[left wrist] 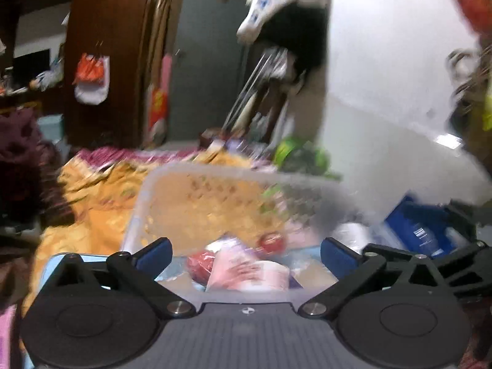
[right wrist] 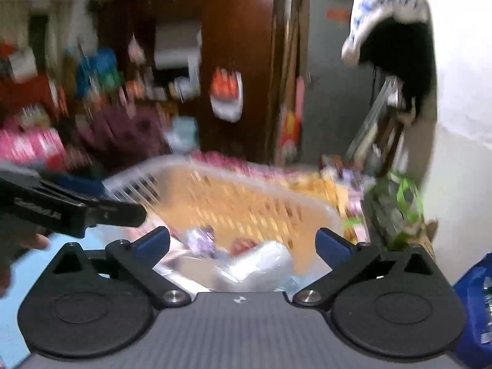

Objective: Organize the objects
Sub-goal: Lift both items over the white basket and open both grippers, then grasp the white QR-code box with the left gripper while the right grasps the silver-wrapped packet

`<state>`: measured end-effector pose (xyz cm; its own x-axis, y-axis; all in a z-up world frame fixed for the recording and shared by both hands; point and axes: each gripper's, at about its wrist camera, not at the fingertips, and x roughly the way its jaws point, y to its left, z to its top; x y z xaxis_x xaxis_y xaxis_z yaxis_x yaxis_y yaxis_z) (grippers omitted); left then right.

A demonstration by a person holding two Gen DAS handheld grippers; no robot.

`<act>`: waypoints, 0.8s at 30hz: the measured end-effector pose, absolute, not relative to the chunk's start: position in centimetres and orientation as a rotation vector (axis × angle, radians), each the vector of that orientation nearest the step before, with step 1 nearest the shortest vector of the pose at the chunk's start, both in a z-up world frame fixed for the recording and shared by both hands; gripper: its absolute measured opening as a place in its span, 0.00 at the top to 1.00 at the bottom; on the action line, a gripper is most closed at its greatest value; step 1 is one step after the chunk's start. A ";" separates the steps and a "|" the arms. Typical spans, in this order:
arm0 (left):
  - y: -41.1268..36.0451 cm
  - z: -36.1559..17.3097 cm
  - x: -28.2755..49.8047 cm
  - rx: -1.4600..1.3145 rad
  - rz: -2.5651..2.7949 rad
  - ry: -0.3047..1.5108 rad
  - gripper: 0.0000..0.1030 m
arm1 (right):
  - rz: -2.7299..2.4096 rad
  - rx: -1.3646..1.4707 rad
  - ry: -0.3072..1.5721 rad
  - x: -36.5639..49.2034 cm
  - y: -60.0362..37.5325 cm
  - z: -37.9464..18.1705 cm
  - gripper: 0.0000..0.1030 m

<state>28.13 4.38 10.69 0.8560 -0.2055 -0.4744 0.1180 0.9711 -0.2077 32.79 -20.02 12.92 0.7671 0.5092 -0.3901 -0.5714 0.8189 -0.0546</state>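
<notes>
**Both grippers wide over the basket**

Here the left gripper [left wrist: 246,253] hangs angled down over the near rim of the translucent white perforated plastic basket [left wrist: 215,181], its blue-padded fingers [left wrist: 153,253] spread wide with nothing pinched between them. The right gripper [right wrist: 243,243] sits alongside at a similar downward tilt, its fingers [right wrist: 333,246] likewise released and apart, touching nothing. In the right wrist view the left gripper's black body reaches in from the left edge, with part of a person's hand [right wrist: 27,241] behind it.

The basket rests on the bed, on a rumpled orange-yellow patterned bedspread [left wrist: 89,203], its slotted walls showing the orange cloth through them. Inside it lies a loose heap: a red round object [left wrist: 201,263], a pink and white packet [left wrist: 249,269], a second small red round thing [left wrist: 272,243], and a clear crinkled plastic bag [right wrist: 261,259]. Just beside the basket lies a dark blue box [left wrist: 421,230], and a green and black bundle [right wrist: 396,206] sits beyond the far corner. Everything is blurred, so finer detail cannot be told.
</notes>
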 end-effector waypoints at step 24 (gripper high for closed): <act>-1.5 -3.5 12.2 -0.011 -0.177 0.490 0.24 | 0.676 0.128 0.554 28.5 -29.7 0.2 0.49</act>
